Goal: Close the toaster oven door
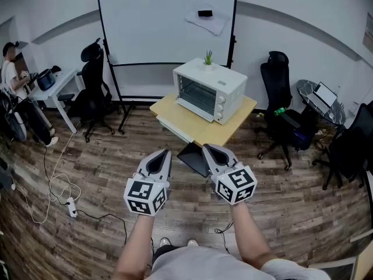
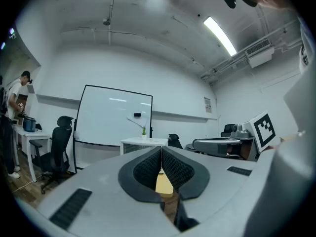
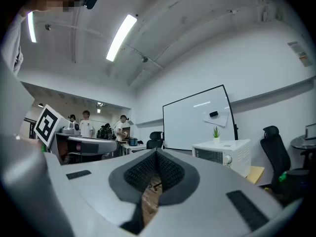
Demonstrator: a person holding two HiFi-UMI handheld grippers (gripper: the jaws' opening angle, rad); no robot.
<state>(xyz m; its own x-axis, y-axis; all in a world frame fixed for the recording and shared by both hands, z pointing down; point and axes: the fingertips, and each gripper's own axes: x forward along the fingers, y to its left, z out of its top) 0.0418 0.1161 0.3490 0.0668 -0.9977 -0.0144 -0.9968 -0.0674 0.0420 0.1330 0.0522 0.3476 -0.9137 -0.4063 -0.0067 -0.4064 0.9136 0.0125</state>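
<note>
A white toaster oven [image 1: 208, 92] stands on a small wooden table [image 1: 192, 124] in front of a whiteboard, with a little green plant on its top. Its glass door faces front-left and looks upright against the body. Both grippers hover low in the head view, well short of the table. My left gripper [image 1: 165, 154] is shut and empty, and so is my right gripper [image 1: 207, 149]. The oven shows small beyond the shut left gripper [image 2: 161, 149] as a white box [image 2: 143, 142]. It stands to the right of the shut right gripper [image 3: 157, 152], as a white box [image 3: 222, 154].
A flat black panel [image 1: 195, 158] lies at the table's near corner, just beyond my fingertips. A white tray [image 1: 172, 128] juts from the table's left side. Black office chairs [image 1: 90, 92] [image 1: 278, 104] flank the table. Cables [image 1: 58, 191] trail on the wooden floor. A person [image 1: 14, 86] stands far left.
</note>
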